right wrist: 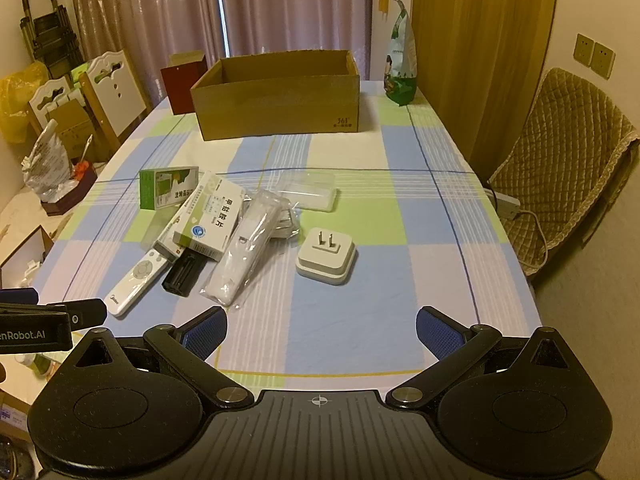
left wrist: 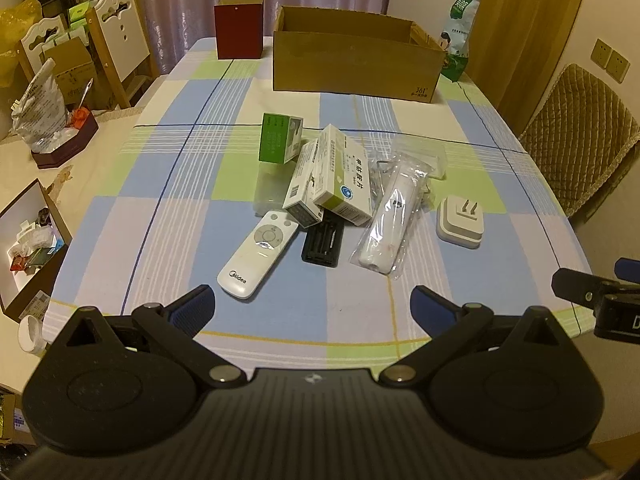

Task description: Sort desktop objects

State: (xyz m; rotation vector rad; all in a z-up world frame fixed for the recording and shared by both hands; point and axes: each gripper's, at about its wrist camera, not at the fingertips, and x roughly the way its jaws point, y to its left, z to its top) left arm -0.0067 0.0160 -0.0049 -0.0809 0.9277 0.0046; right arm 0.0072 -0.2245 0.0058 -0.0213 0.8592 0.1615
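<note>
A pile lies mid-table on the checked cloth: a white remote [left wrist: 258, 254] [right wrist: 136, 282], a black battery holder [left wrist: 323, 242] [right wrist: 185, 273], two white-green medicine boxes [left wrist: 347, 176] [right wrist: 214, 216], a green box [left wrist: 280, 139] [right wrist: 168, 187], a bagged white device [left wrist: 394, 218] [right wrist: 246, 248] and a white plug adapter [left wrist: 460, 220] [right wrist: 326, 256]. An open cardboard box [left wrist: 356, 60] [right wrist: 280, 96] stands at the far end. My left gripper [left wrist: 312, 310] and right gripper [right wrist: 322, 332] hover open over the near edge, both holding nothing.
A dark red box [left wrist: 239, 26] [right wrist: 182, 80] stands left of the cardboard box, a green bag [left wrist: 460, 36] [right wrist: 400, 60] right of it. A clear plastic case [right wrist: 310, 192] lies behind the pile. A quilted chair [right wrist: 560, 152] is at the right, cluttered side surfaces at the left.
</note>
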